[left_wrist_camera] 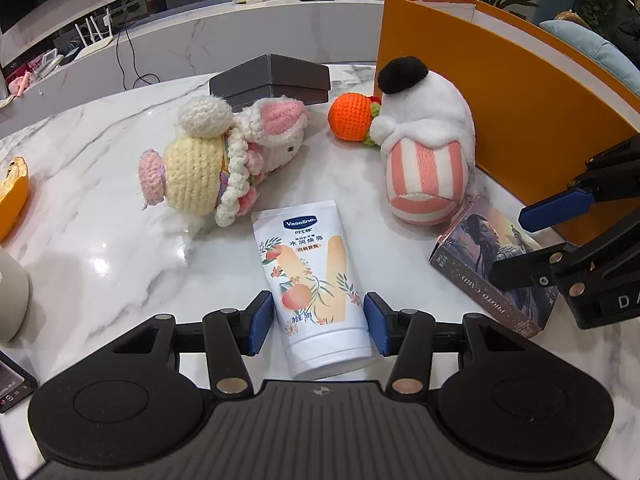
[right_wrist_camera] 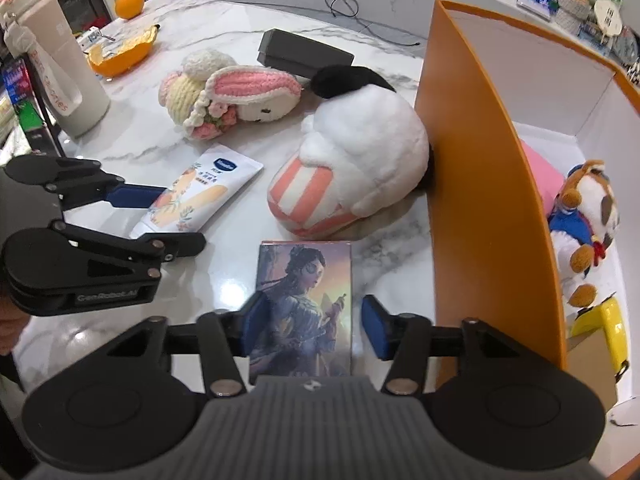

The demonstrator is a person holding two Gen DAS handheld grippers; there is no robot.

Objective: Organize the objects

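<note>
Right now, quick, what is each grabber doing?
Left gripper: closed on the lotion tube.
Right gripper: open around the photo card box, right pad not touching it.

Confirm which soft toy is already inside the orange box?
The brown-and-white dog toy in blue. The rabbit and striped white plush lie outside the box on the table.

A whole orange (right_wrist_camera: 129,3) sits at the far table edge, with orange peel (right_wrist_camera: 120,54) nearer. A pale bottle (right_wrist_camera: 64,76) (red lettering down its side) stands upright beside them; a black cable (left_wrist_camera: 130,56) trails behind.
</note>
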